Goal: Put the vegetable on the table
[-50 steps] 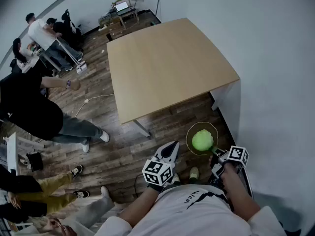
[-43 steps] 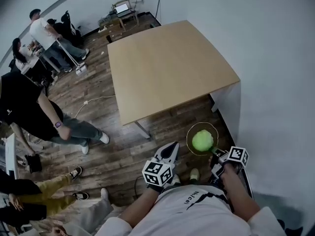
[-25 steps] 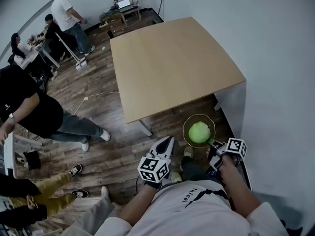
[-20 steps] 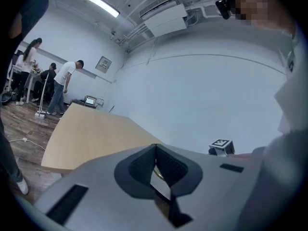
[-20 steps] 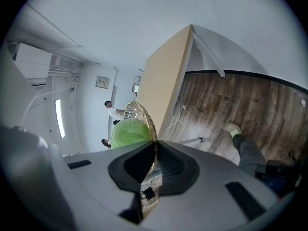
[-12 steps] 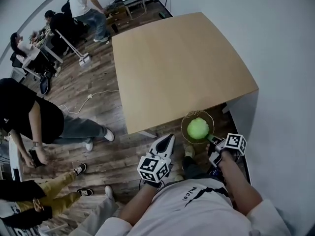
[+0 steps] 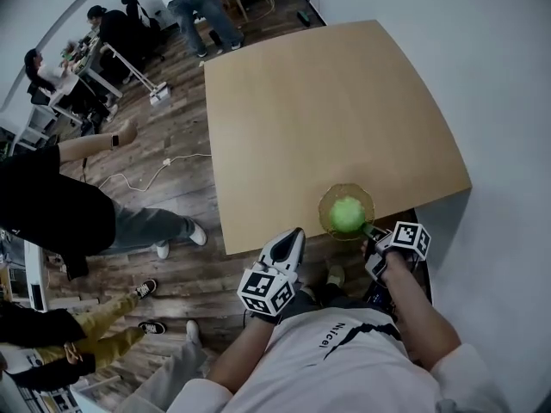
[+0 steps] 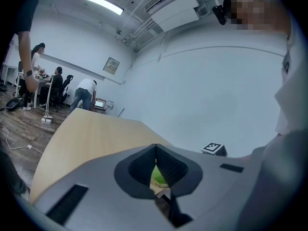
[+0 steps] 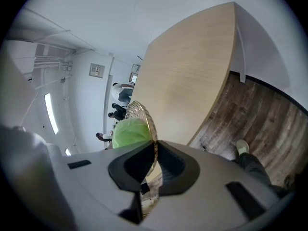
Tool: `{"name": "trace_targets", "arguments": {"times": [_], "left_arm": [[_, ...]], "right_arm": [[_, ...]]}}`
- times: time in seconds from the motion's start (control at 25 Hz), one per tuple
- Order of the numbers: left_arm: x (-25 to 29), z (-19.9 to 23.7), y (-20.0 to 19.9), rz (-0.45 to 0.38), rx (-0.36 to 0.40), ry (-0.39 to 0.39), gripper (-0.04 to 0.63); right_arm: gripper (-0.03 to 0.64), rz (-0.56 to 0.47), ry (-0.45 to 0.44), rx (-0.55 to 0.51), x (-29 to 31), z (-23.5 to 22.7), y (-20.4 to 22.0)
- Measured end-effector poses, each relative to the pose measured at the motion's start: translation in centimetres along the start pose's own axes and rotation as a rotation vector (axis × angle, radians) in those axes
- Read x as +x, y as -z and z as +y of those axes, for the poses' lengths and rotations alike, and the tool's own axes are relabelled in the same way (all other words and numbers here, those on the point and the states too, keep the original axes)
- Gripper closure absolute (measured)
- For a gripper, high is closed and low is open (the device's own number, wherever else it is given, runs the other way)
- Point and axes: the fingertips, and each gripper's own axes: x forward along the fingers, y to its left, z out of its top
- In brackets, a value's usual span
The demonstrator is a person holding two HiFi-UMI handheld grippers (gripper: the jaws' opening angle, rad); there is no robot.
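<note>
- vegetable (image 7: 348,214): round, pale green ball, sits in a shallow clear bowl (image 7: 325,201). Bowl + vegetable are over the table's (image 7: 327,101) near edge, toward the corner by the wall. Can't tell if the bowl's base touches the tabletop yet.
- Handling (my read): vegetable prob. light, leafy, a bit soft, free to roll in the bowl. Bowl looks like glass w/ a ribbed rim: stiff, slick, breakable. Best hold = the rim, as now. Keep it level and set it down gently, well inboard of the table's edge.
- Pointing: vegetable approx. round, no long axis to pick out, no stem end visible. Bowl mouth faces up in the head view.
- right gripper (image 7: 370,230): clamped on the bowl's rim, on the side away from the table's middle. Rim sits edge-on between the jaws in the right gripper view, vegetable just beyond them.
- left gripper (image 7: 294,237): jaws closed tip to tip, nothing between. It hangs just off the table's near edge, beside the bowl, not touching it.
- Risk: one-point rim grip, so the bowl could tip and spill the vegetable before it's over the table proper.
- Farther out: wood floor (image 7: 172,256) around the table, person in black (image 7: 43,213) off the table's left side, more people past its far-left corner.
</note>
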Motion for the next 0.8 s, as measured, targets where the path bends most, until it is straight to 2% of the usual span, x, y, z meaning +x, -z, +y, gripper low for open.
{"name": "trace_targets", "arguments": {"times": [0.4, 0.64, 0.8], "left_arm": [[6.4, 3.9, -1.8, 0.024, -0.002, 0.023, 0.581], [11.5, 7.8, -4.9, 0.059, -0.002, 0.055, 0.581], [12.6, 10.4, -4.8, 0.088, -0.008, 0.069, 0.581]], "right_arm": [[0.587, 0.021, 0.052, 0.039, 7.0, -0.7, -4.0], [0.583, 0.007, 0.094, 0.071, 11.9, 0.3, -7.7], [0.583, -0.006, 0.121, 0.091, 14.5, -0.3, -8.0]]}}
